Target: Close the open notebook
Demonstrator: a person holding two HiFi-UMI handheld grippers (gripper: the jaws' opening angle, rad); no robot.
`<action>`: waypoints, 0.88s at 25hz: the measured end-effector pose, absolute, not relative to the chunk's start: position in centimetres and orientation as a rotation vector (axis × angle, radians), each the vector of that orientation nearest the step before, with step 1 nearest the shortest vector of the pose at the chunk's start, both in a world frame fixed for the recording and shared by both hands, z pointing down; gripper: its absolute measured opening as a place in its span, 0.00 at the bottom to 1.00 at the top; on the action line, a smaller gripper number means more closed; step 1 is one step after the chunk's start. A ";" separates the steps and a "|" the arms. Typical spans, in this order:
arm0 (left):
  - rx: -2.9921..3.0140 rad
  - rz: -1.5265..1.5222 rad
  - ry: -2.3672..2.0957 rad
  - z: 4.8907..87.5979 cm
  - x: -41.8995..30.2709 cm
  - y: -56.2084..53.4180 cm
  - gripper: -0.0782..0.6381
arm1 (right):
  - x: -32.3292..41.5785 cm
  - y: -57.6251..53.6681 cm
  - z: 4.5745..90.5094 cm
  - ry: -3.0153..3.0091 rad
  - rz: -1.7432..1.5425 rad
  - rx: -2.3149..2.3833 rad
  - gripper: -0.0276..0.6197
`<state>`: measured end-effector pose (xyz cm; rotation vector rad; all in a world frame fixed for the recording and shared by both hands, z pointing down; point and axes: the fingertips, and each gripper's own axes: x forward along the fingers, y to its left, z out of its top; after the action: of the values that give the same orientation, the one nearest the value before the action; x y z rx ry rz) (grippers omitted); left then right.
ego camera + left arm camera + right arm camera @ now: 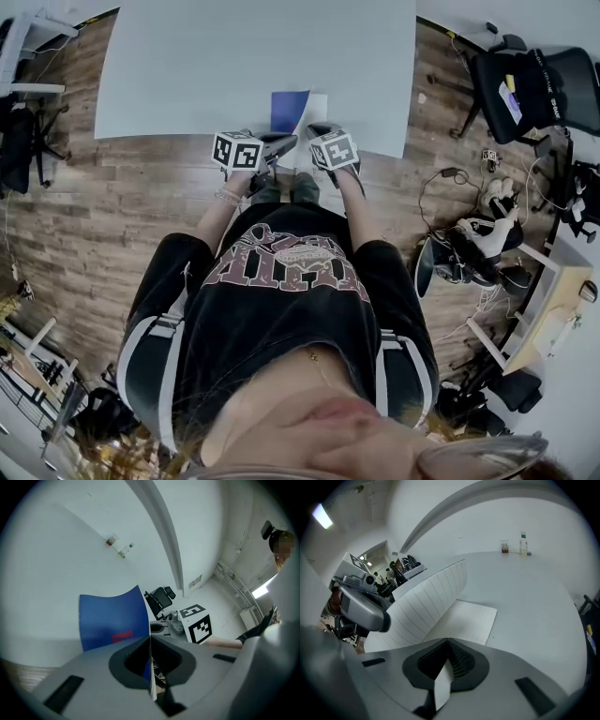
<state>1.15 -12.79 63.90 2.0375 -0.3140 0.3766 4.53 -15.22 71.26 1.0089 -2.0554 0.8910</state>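
The notebook (298, 112) lies open at the near edge of the white table (187, 66). Its blue cover (288, 109) is raised on the left, and a white page (317, 107) lies on the right. My left gripper (150, 640) is shut on the edge of the blue cover (112, 620), which stands up and bows. My right gripper (447, 642) is shut on a corner of the squared page (464, 620) lying flat on the table. The lined leaf (424, 604) curves up to its left. In the head view both grippers, left (279, 144) and right (317, 133), sit side by side at the notebook's near edge.
Small bottles (513, 546) stand at the table's far side. Right of the table, on the wooden floor, are a black office chair (525, 89), cables (450, 178) and shoes (483, 234). A desk frame (28, 56) stands at the left.
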 end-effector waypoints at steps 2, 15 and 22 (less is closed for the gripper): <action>2.029 0.384 -0.307 64.4 1.5 -12.7 0.19 | 4.5 -15.2 71.3 -2.055 0.888 1.009 0.07; 2.010 0.443 -0.245 65.8 4.4 -12.3 0.19 | 6.8 -14.3 71.6 -2.025 0.903 1.010 0.07; 1.992 0.480 -0.235 66.7 5.6 -12.1 0.21 | 9.1 -13.8 71.3 -1.977 0.912 1.075 0.07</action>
<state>5.65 -12.07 66.70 1.9917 -0.2348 0.4805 9.12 -13.76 71.33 1.0745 -1.9773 0.9123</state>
